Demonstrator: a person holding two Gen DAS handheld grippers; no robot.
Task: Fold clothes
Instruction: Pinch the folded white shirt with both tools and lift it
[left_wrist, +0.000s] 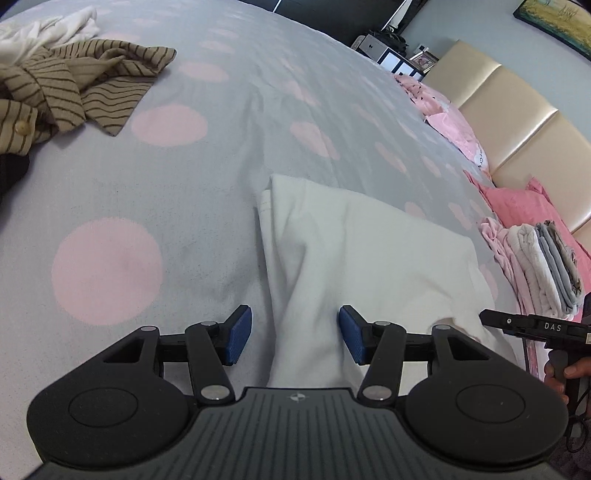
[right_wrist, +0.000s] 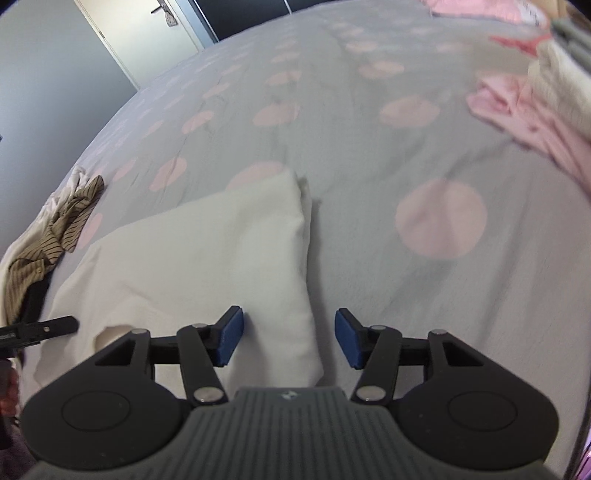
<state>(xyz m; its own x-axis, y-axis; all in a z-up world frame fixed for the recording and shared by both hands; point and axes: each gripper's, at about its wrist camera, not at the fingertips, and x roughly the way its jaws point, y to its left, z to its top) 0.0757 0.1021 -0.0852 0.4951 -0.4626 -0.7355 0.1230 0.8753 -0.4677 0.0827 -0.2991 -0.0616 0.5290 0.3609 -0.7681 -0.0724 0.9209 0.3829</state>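
A folded white garment (left_wrist: 362, 251) lies flat on the grey bedspread with pink dots (left_wrist: 147, 192). In the left wrist view my left gripper (left_wrist: 294, 321) stands open over the garment's near left edge, cloth between the blue pads but not pinched. In the right wrist view my right gripper (right_wrist: 289, 321) stands open over the near right edge of the same white garment (right_wrist: 207, 251), pads clear of the cloth. One of the right gripper's black fingers (left_wrist: 495, 319) shows at the right of the left view, with a hand (left_wrist: 561, 373) on its handle.
A crumpled brown striped shirt (left_wrist: 85, 85) and white clothes (left_wrist: 48, 29) lie at the far left. A stack of folded clothes (left_wrist: 543, 266) sits at the right by pink pillows (left_wrist: 517, 203) and a cream headboard (left_wrist: 517, 110). A door (right_wrist: 122, 37) stands beyond the bed.
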